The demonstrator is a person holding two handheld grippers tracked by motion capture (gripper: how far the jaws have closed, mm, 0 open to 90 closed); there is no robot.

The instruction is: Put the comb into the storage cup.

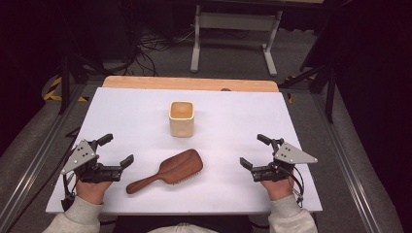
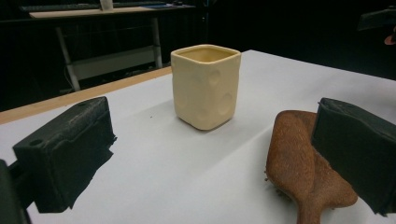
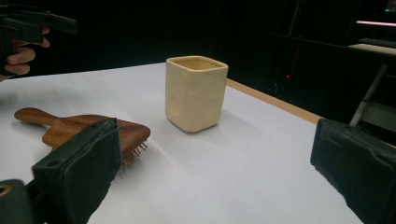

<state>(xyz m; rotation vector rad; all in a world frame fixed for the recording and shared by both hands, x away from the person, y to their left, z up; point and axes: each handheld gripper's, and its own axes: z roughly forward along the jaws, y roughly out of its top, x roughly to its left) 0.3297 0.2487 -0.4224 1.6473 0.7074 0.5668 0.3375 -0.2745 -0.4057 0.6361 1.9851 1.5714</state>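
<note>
A cream square cup (image 1: pixel 181 118) stands upright near the middle of the white table (image 1: pixel 233 121); it also faces me in the left gripper view (image 2: pixel 206 86) and the right gripper view (image 3: pixel 195 93). A brown wooden hairbrush (image 1: pixel 167 170) lies bristles down in front of it, handle toward the near left (image 2: pixel 299 168) (image 3: pixel 74 126). My left gripper (image 1: pixel 117 150) rests open at the near left, empty. My right gripper (image 1: pixel 256 151) stands open at the near right, also empty. Both are apart from the brush and the cup.
A bare wooden strip (image 1: pixel 189 83) runs along the table's far edge. Beyond it stands a grey desk frame (image 1: pixel 235 36) with cables on the floor. Metal rails (image 1: pixel 350 165) flank the table on both sides.
</note>
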